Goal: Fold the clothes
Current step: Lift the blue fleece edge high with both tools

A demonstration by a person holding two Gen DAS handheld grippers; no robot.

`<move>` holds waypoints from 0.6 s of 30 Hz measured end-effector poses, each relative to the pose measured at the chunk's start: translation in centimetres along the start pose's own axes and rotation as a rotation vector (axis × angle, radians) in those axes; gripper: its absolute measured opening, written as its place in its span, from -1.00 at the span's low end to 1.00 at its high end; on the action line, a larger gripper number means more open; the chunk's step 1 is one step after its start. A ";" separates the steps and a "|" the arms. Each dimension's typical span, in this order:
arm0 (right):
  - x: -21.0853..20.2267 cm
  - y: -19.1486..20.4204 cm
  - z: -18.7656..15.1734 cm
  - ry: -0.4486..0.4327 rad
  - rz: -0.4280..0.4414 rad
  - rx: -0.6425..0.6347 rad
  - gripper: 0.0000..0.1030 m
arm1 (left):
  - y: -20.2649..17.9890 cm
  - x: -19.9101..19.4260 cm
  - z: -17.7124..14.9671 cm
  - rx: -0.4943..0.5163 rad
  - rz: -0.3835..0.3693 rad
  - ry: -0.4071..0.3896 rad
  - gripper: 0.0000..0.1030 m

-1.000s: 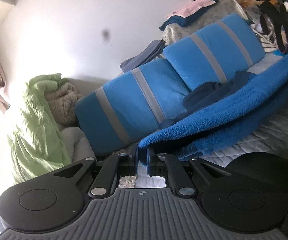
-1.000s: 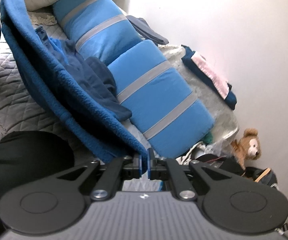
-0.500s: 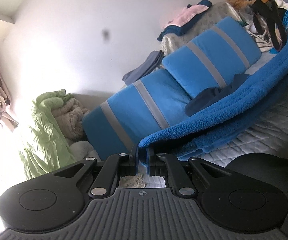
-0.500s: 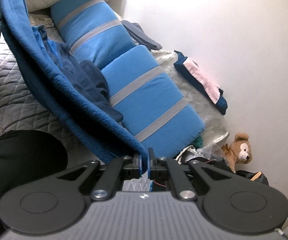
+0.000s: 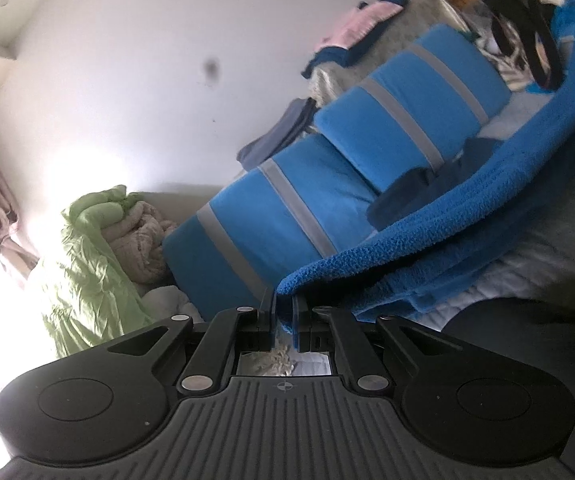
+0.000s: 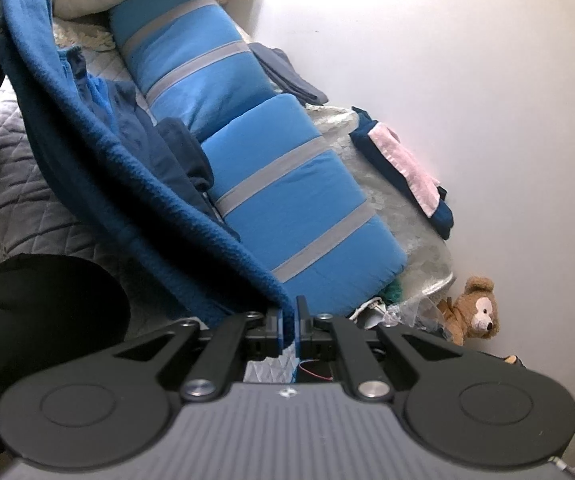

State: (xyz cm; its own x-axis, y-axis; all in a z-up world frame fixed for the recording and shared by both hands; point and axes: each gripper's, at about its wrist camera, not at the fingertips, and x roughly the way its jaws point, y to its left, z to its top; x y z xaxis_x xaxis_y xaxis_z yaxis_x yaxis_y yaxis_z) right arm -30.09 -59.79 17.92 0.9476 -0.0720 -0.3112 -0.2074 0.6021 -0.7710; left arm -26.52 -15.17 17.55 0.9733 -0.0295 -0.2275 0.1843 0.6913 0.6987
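A blue fleece garment (image 5: pixel 467 216) hangs stretched in the air above the quilted bed, held at two corners. My left gripper (image 5: pixel 284 308) is shut on one corner of it. In the right wrist view the same blue fleece garment (image 6: pixel 99 148) runs up and to the left from my right gripper (image 6: pixel 287 322), which is shut on the other corner. A dark navy garment (image 6: pixel 159 148) lies on the bed behind the fleece, against the cushions.
Two blue cushions with grey stripes (image 5: pixel 327 184) lean along the white wall. A green quilt and beige blanket (image 5: pixel 99 248) are piled at one end. Folded pink and navy clothes (image 6: pixel 407 168), a teddy bear (image 6: pixel 473 310) and black straps (image 5: pixel 527 20) sit at the other. A dark-clothed leg (image 6: pixel 35 312) is close by.
Both grippers have risen and tilted while keeping hold of the fleece. Its edge now arcs higher across the left wrist view, and more of the bed and cushions shows beneath.
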 end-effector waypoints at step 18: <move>5.8 -0.5 1.1 0.002 0.052 -0.081 -0.86 | 0.2 5.8 0.5 0.102 -0.023 0.016 -0.82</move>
State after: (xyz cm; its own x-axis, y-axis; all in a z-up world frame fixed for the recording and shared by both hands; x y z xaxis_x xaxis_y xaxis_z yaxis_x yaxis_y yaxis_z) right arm -24.20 -59.69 17.13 0.9348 -0.0437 -0.3526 -0.2751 0.5390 -0.7961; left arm -20.81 -15.58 16.70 0.9666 -0.0325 -0.2541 0.2200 0.6137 0.7583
